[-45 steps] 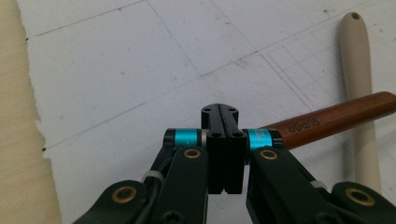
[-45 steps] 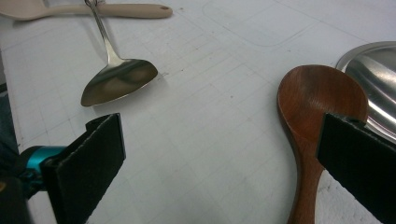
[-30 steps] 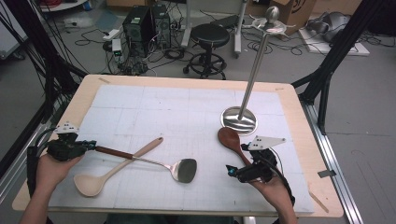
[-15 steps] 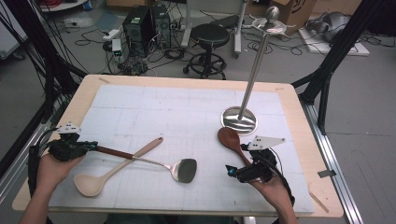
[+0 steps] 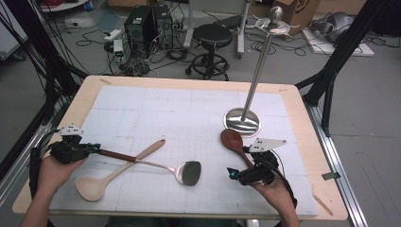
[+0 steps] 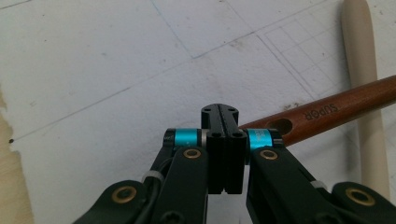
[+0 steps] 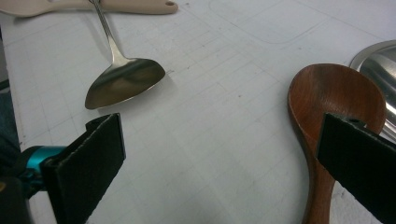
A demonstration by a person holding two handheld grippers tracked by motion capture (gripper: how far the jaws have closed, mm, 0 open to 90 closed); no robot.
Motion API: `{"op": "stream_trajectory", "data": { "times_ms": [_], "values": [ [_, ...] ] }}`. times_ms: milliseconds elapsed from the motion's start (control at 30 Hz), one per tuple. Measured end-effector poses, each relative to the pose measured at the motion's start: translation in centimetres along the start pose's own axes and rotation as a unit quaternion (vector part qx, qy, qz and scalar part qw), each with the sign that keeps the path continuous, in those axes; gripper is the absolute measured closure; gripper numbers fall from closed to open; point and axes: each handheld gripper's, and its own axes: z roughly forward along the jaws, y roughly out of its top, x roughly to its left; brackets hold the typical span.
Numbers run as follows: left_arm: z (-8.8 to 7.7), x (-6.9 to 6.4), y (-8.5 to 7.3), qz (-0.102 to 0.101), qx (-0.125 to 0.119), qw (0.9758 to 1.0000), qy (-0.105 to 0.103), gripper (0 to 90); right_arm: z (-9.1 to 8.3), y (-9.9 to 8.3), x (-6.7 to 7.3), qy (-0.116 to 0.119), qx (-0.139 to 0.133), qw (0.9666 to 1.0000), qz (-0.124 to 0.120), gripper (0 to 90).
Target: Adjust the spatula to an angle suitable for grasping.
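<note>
Table: wooden top under a white gridded mat, same as a second ago; nothing on it has shifted.

Stand: steel pole on a round base, right of centre, upright. Unchanged.

Pale spoon: lies diagonally at front left, bowl toward the person, handle crossing over the spatula's shaft. Position matches the earlier frames.

Spatula: steel blade near mat centre-front, dark wooden handle running left to the left tool. In the left gripper view the handle end with its hang hole lies just right of the closed jaws, touching or just beside them; cannot tell whether it is pinched. No movement since the earlier frames.

Brown spoon: bowl just in front of the stand base, handle running back under the right tool. Not moved.

Left tool: jaws fully closed, pads together, resting at the spatula handle end. Hand has stayed in place.

Right tool: jaws wide apart, holding nothing. In the right gripper view one jaw stands over the brown spoon's neck, the other over bare mat. Hand has stayed in place.
</note>
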Motion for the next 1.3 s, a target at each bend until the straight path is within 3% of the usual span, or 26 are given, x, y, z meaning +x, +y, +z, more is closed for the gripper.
{"op": "stream_trajectory", "data": {
  "times_ms": [767,967,1300],
  "values": [
    [0.5,-1.6,0.3,0.019,0.006,0.9998,-0.008,89.7,0.3,0.1,0.1,0.004,0.004,1.0,-0.004,0.6],
    [0.9,-2.2,0.4,0.022,0.005,0.9994,-0.024,89.8,0.5,0.2,0.2,0.006,0.007,0.9999,-0.009,0.6],
    [-0.2,-2.3,0.2,0.027,0.0,0.9996,-0.012,89.7,0.3,0.1,0.3,0.006,0.006,0.9999,-0.007,0.6]
  ]
}}
